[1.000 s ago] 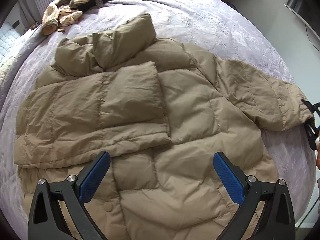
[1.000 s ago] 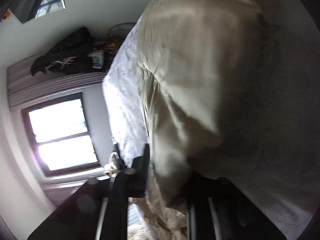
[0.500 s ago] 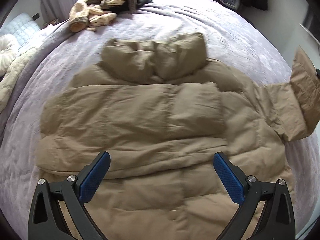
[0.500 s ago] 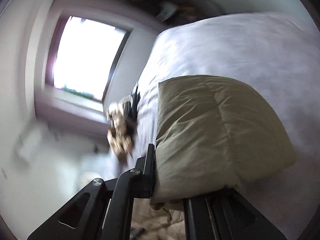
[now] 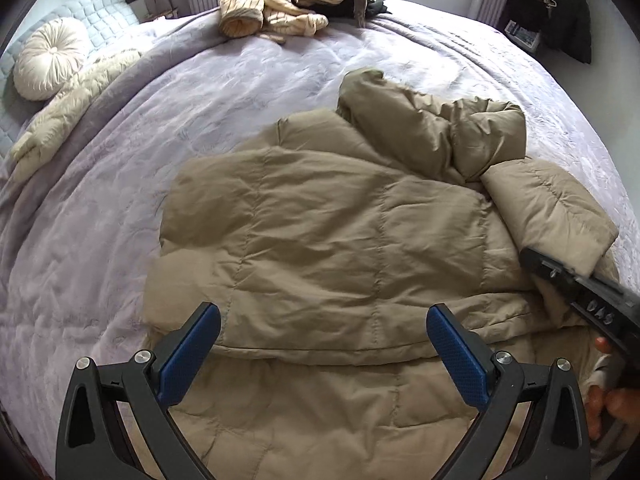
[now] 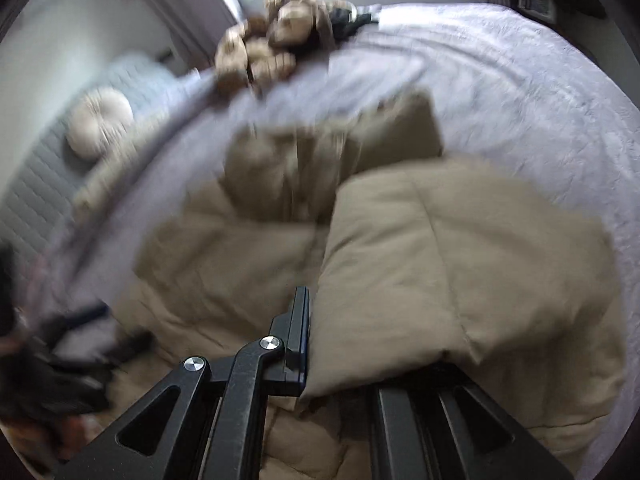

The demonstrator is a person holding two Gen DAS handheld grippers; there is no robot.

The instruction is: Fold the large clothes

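Observation:
A tan puffer jacket (image 5: 320,240) lies spread on the lilac bedspread (image 5: 200,92), one sleeve folded flat across its body. My left gripper (image 5: 323,344) hovers open above the jacket's lower part, blue pads wide apart with nothing between them. The right gripper (image 5: 568,276) shows at the right edge, shut on the cuff of the other sleeve (image 5: 552,208), which it holds over the jacket's right side. In the blurred right wrist view my right gripper (image 6: 316,360) pinches that sleeve (image 6: 460,264); its right finger is hidden under the fabric.
A heap of striped cream and dark clothes (image 5: 288,0) sits at the bed's far edge. A round cream cushion (image 5: 48,60) and a fuzzy cream throw (image 5: 68,108) lie at the far left. Dark garments (image 5: 560,12) hang at the far right wall.
The right gripper has swung the sleeve from out at the bed's right side in over the jacket, rolling as it went. My left gripper has shifted sideways, still open.

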